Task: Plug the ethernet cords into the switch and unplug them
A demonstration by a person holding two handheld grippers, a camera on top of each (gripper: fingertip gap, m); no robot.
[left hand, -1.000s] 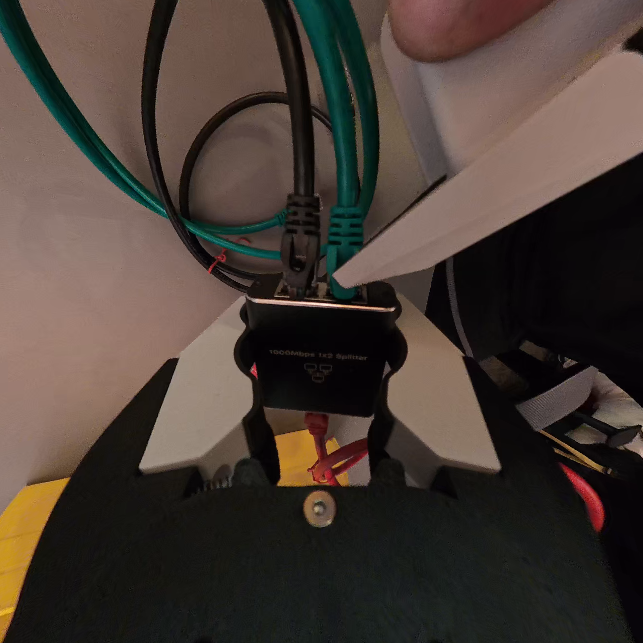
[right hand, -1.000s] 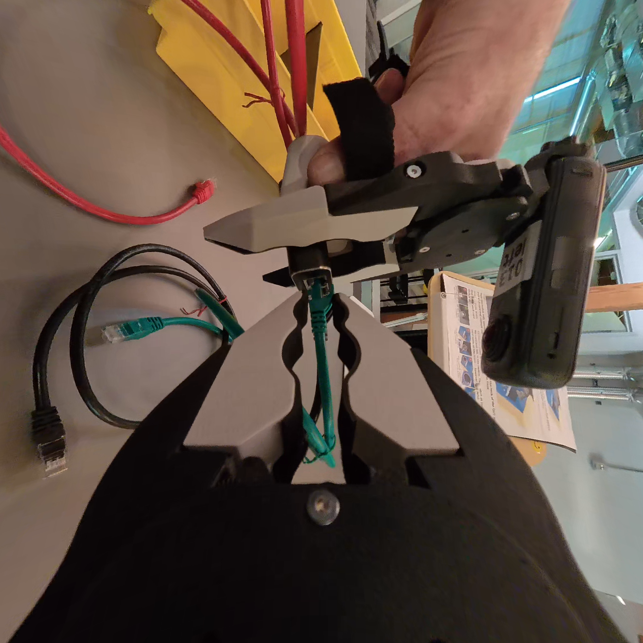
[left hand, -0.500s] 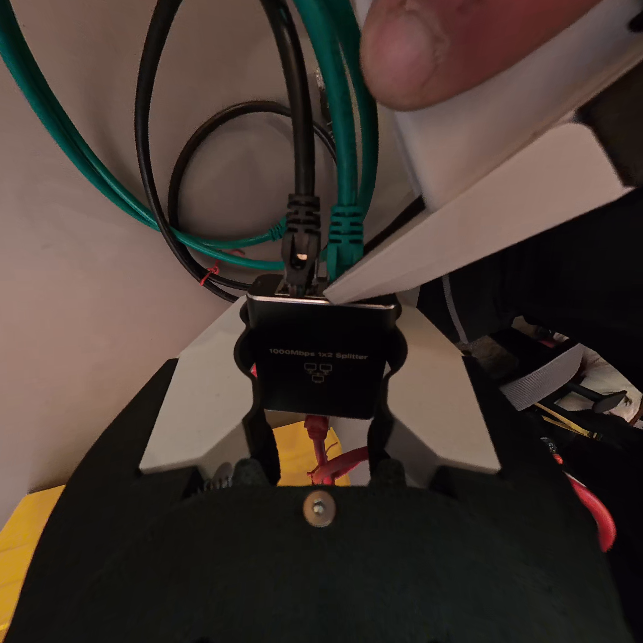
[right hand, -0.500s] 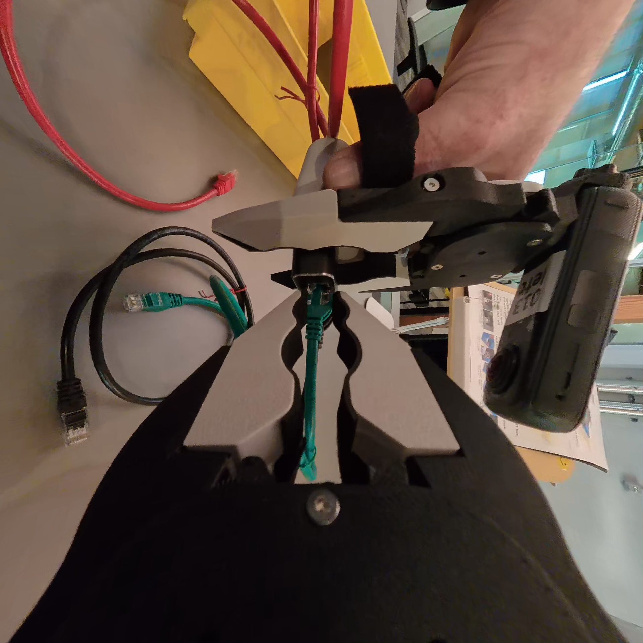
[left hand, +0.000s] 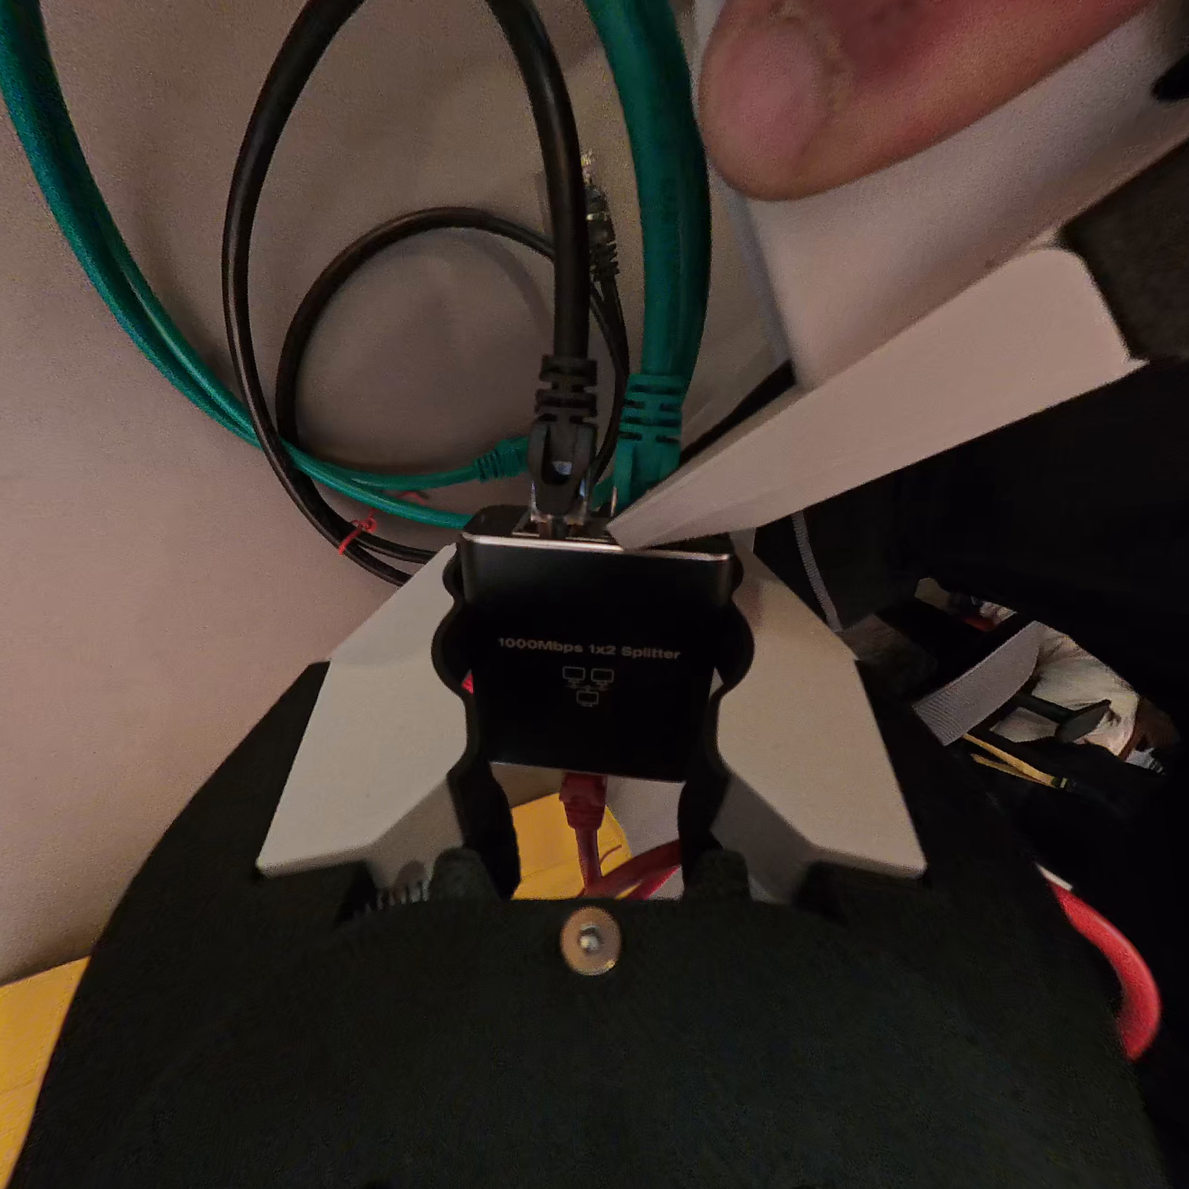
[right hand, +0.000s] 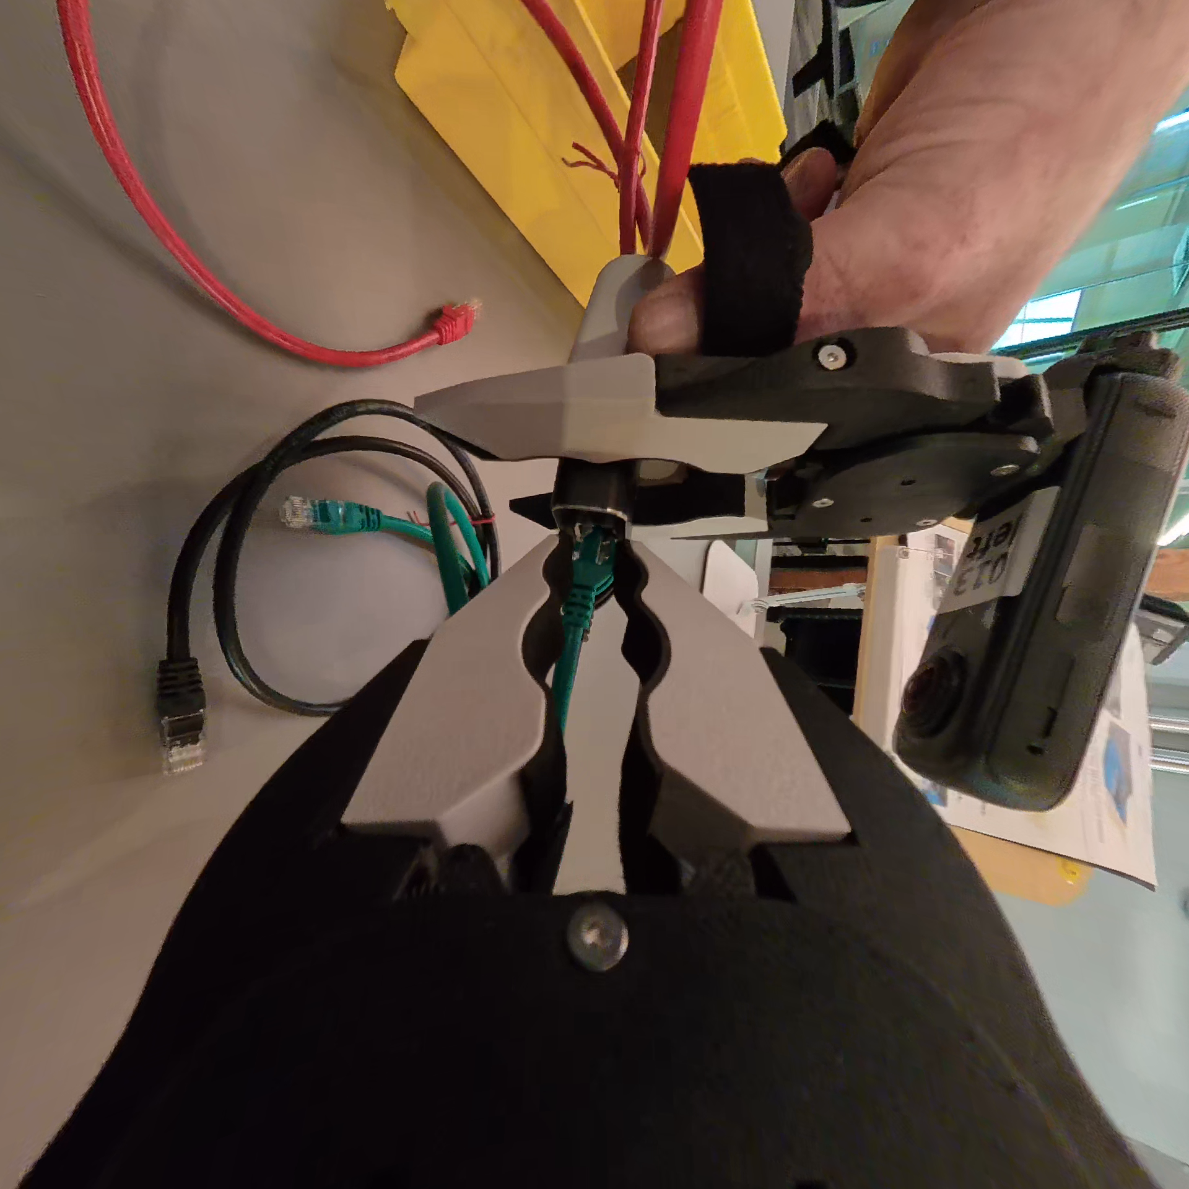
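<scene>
- Left gripper [left hand: 595,566]: fingers pressed against both sides of the black switch [left hand: 595,656], which is held clear of the grey table [left hand: 129,579]; seen from the right wrist view, the same gripper [right hand: 579,463] lies crosswise, held by a hand [right hand: 933,212] under a black strap.
- Switch ports: a black cord plug [left hand: 563,424] and a green cord plug [left hand: 646,424] sit side by side in the far face; a red plug [left hand: 582,804] enters the near face.
- Right gripper [right hand: 589,560]: fingers close around the green plug [right hand: 589,572] without visibly pinching it, tips at the mouth of the switch [right hand: 589,495]; in the left wrist view one grey finger [left hand: 836,450] touches the switch edge beside the green plug.
- Whether the right gripper actually grips the green plug cannot be told.
- Table surface: the free black plug [right hand: 180,714] and free green plug [right hand: 322,515] lie near each other; a loose red plug [right hand: 457,322] lies apart from them, toward the yellow bin [right hand: 515,148].
- The red cords [right hand: 643,129] run over the bin.
- Table edge, beyond the right gripper: printed paper sheets [right hand: 1106,772].
</scene>
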